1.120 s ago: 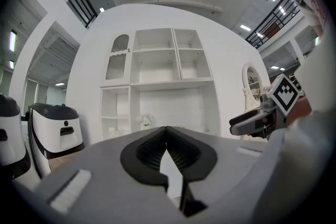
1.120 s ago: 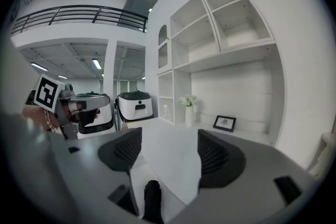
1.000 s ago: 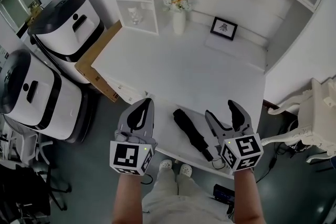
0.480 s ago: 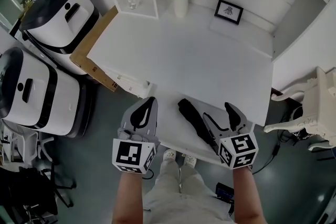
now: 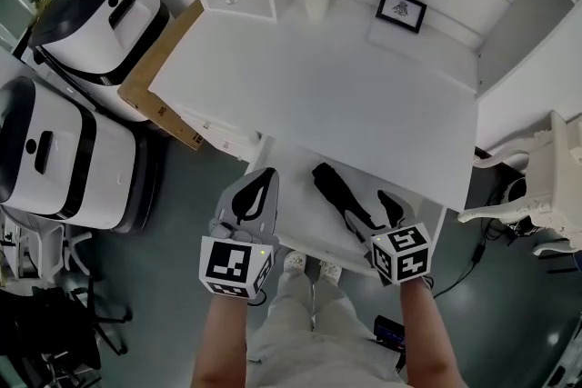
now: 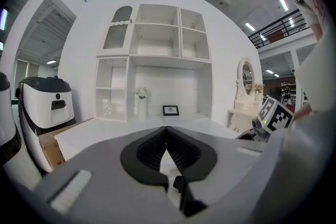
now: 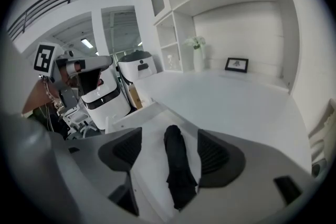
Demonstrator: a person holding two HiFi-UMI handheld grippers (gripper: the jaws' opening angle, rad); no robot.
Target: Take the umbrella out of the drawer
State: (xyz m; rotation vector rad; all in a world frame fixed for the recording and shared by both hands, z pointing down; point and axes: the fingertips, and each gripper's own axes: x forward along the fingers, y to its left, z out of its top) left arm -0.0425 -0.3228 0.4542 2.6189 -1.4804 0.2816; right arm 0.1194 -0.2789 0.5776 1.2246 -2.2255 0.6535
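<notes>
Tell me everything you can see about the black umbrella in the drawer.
The umbrella is a black folding one, collapsed into a short fabric-wrapped roll with loose folds at its near end. It lies flat on the white floor of the open drawer, slanting from the desk side toward the person. The right gripper straddles its near end, jaws apart on either side, not closed on it; whether either touches the fabric is unclear.
</notes>
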